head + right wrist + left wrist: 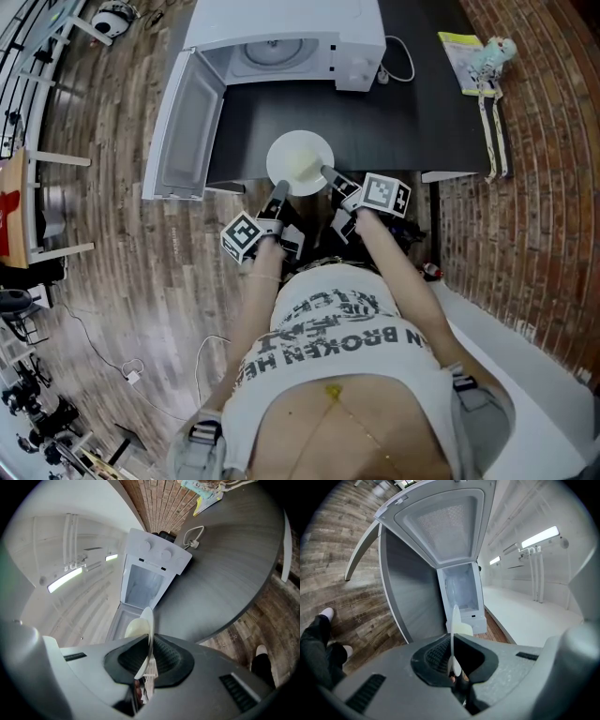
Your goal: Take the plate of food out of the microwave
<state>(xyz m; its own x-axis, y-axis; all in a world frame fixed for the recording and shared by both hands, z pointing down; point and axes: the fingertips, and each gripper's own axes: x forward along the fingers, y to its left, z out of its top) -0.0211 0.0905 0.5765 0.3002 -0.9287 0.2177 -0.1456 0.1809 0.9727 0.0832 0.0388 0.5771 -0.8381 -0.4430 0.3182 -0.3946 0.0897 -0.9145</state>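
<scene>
Dark table (441, 112), white microwave (281, 23) at its far side. The microwave door (183, 127) is swung fully open and the cavity shows only the turntable.

White plate (300, 161) is out of the microwave, at the table's near edge, its near rim seemingly past that edge. Cannot tell whether it rests on the top or is carried just above it.

Left gripper (278, 192) is clamped on the near-left rim and right gripper (330, 175) on the near-right rim. Both gripper views show the plate edge-on between closed pads.

Pale food (305, 167) sits near the plate's middle.

Risk, judged:
- Both grips bite the near rim only, so the far side is unsupported. Uneven hands could tip the plate and slide the food off.
- Letting go here could drop the plate off the table edge.
</scene>
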